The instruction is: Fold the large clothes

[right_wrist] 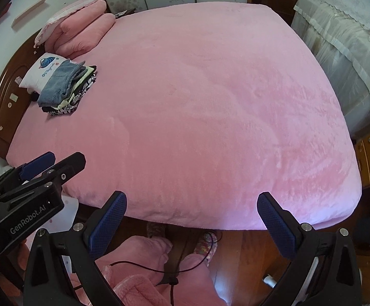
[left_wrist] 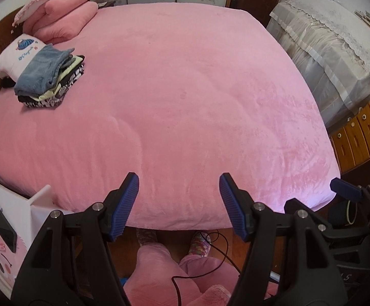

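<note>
A stack of folded clothes (left_wrist: 48, 79) (right_wrist: 63, 90), blue denim on top, lies on the far left of the pink bed (left_wrist: 185, 89) (right_wrist: 197, 102), against a white pillow (left_wrist: 16, 51) (right_wrist: 43, 72). My left gripper (left_wrist: 178, 187) hangs open over the bed's near edge, with nothing between its blue pads. Beside it, my right gripper (right_wrist: 192, 205) is also open and empty above the same edge. Each gripper shows at the side of the other's view, the right gripper (left_wrist: 345, 191) low right and the left gripper (right_wrist: 38, 164) low left.
Pink folded bedding (left_wrist: 62, 12) (right_wrist: 83, 25) is piled at the headboard corner. A lace-covered piece of furniture (left_wrist: 337, 51) (right_wrist: 350, 38) stands on the right, wooden drawers (left_wrist: 360, 137) below it. A person's pink-trousered legs (left_wrist: 159, 267) (right_wrist: 159, 267) and a black cable show beneath.
</note>
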Tool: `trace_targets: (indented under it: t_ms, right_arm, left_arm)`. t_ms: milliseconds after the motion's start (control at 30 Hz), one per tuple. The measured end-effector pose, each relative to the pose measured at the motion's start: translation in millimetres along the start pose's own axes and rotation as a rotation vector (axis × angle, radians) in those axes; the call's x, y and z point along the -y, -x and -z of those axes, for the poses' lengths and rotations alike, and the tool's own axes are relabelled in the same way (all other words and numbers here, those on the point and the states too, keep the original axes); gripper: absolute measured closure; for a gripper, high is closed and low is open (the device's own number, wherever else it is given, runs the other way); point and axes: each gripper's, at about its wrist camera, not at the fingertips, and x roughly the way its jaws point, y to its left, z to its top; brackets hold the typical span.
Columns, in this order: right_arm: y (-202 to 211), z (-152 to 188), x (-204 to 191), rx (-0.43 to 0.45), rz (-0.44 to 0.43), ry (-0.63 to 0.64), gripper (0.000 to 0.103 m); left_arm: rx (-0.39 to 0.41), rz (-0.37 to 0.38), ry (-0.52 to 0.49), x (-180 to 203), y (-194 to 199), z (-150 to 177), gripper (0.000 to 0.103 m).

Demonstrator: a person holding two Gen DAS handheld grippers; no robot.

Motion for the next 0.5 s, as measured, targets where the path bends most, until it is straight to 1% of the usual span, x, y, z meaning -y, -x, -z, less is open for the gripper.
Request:
trace_targets:
  t_ms: [33, 100, 133, 167, 333, 400, 433, 467, 500]
  right_arm:
    - [0.1, -1.5, 1.4, 0.001, 0.011, -0.002, 0.000]
    - [-0.2, -3.7, 4.4, 0.003, 0.023, -0.010, 0.000]
    - [0.0, -4.8, 5.6, 0.004, 0.023, -0.010, 0.000]
    - [-0.5, -6.3, 7.1, 0.005, 0.025, -0.008, 0.000]
    - [-2.9, -9.6, 6.8, 0.013, 0.046, 0.010, 0.000]
    - [-6.1, -11.0, 7.6, 0.002, 0.053, 0.010, 0.000]
    - [-8.5, -11.4, 8.4, -0.008, 0.051, 0.008, 0.000]
    - [-10.5, -12.6, 9.7, -0.016, 0.050, 0.007, 0.000]
    - [-11.4, -13.7, 10.0, -0.019, 0.048, 0.003, 0.000]
  left_arm:
    - [0.003, -0.004, -0.002, 1.3, 0.8, -0.3, 0.040]
    - [0.001, -0.008, 0.007, 2.0, 0.7, -1.1, 0.035]
    - [-0.002, -0.012, 0.016, 0.7, -0.1, -1.6, 0.025]
    - [-0.008, -0.016, 0.029, -0.9, -1.6, -2.4, 0.017]
    - [-0.046, -0.008, 0.080, -14.3, -12.8, -7.0, 0.015]
    - [-0.056, -0.017, 0.089, -18.2, -16.9, -8.3, 0.011]
    - [-0.058, -0.019, 0.094, -19.3, -18.3, -9.1, 0.006]
    - [-0.058, -0.020, 0.096, -20.0, -19.6, -9.8, 0.003]
    - [-0.057, -0.018, 0.096, -20.4, -20.5, -10.9, 0.002]
